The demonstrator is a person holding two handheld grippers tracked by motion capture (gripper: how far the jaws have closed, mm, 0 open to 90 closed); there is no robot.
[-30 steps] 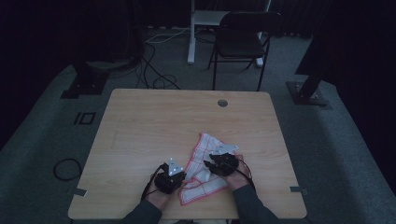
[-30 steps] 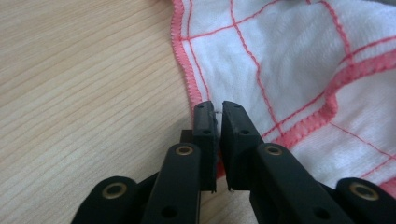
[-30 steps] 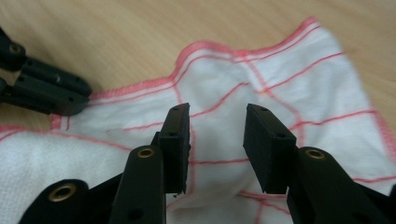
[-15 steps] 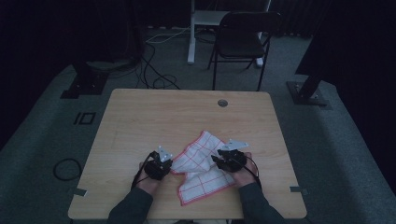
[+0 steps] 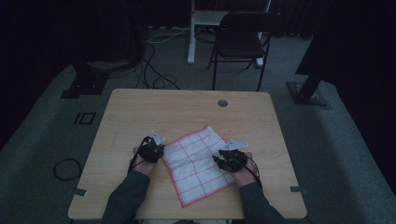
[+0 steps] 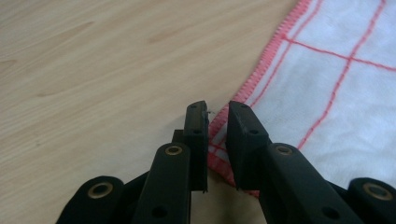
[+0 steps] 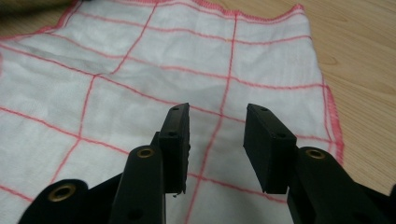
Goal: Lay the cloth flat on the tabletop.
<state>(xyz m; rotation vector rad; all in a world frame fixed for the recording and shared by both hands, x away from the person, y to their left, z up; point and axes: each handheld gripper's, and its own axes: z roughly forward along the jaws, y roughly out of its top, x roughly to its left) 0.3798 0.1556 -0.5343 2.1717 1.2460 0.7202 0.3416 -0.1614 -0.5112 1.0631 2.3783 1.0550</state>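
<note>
A white cloth with red grid lines [image 5: 198,161] lies spread flat on the wooden table [image 5: 187,107], near the front edge. My left gripper [image 5: 160,150] is at the cloth's left corner. In the left gripper view its jaws [image 6: 217,112] have just been opening; a narrow gap shows between them, with the red hem of the cloth [image 6: 336,84] lying in that gap, not pinched. My right gripper [image 5: 220,159] hovers over the cloth's right side. In the right gripper view it [image 7: 217,116] stands open above the cloth [image 7: 140,70], with nothing between its pads.
A round cable hole [image 5: 222,102] sits near the table's far edge. Behind the table are a black folding chair [image 5: 243,42], floor cables [image 5: 159,79] and two stand bases [image 5: 86,84] [image 5: 308,93]. Bare wood lies left of the cloth and beyond it.
The cloth was bunched and folded; now it lies spread flat. My left hand has moved left, drawing the cloth's corner out. The right hand has stayed put.
</note>
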